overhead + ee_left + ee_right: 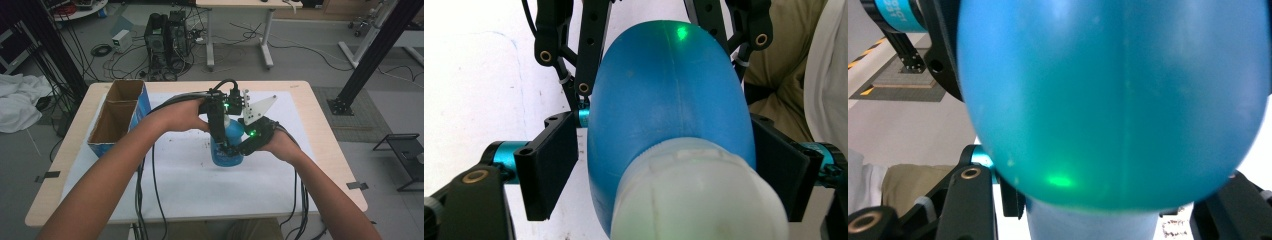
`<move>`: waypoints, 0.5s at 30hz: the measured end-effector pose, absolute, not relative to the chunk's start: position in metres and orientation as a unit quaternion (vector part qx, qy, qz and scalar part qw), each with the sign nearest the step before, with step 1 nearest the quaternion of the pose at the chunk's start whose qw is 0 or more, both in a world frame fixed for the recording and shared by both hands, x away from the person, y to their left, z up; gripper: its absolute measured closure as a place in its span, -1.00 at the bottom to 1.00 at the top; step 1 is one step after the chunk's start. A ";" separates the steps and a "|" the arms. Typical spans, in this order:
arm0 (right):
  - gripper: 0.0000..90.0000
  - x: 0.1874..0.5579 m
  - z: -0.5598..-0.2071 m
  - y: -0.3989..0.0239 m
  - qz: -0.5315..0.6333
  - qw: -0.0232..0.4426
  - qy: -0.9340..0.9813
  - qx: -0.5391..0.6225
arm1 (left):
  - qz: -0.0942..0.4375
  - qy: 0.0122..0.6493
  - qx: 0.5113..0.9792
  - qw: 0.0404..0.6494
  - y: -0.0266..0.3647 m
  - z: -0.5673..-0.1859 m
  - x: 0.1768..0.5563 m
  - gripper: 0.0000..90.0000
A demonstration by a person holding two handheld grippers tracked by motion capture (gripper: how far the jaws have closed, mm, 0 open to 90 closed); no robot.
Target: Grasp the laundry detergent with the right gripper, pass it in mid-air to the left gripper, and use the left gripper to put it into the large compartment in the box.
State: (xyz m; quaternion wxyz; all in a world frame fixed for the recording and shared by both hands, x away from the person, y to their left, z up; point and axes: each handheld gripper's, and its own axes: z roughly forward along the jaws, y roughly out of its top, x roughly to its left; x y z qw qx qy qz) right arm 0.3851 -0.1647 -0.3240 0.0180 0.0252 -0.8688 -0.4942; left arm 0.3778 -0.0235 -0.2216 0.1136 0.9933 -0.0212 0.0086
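Forearms frame a blue bottle upright at mid-bench, right of the cardboard box — right gripper fingers clamp its body, left gripper fingers near its neck, cap not yet turned

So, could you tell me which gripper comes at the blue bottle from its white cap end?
The left gripper: its jaws flank the blue bottle past the white cap, while the right gripper clamps the body from the side.
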 end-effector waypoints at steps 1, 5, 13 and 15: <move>-0.03 0.385 -0.324 -0.165 -0.494 0.018 -0.869 0.025 | 0.008 -0.025 0.993 0.114 -0.023 -0.221 0.378 -0.50; -0.03 0.385 -0.324 -0.164 -0.495 0.019 -0.869 0.026 | 0.010 -0.025 0.993 0.114 -0.023 -0.221 0.378 -0.48; -0.03 0.385 -0.324 -0.164 -0.495 0.022 -0.868 0.022 | 0.008 -0.028 0.993 0.114 -0.023 -0.222 0.378 -0.40; -0.03 0.385 -0.324 -0.164 -0.494 0.023 -0.869 0.020 | 0.010 -0.027 0.993 0.115 -0.023 -0.222 0.378 -0.40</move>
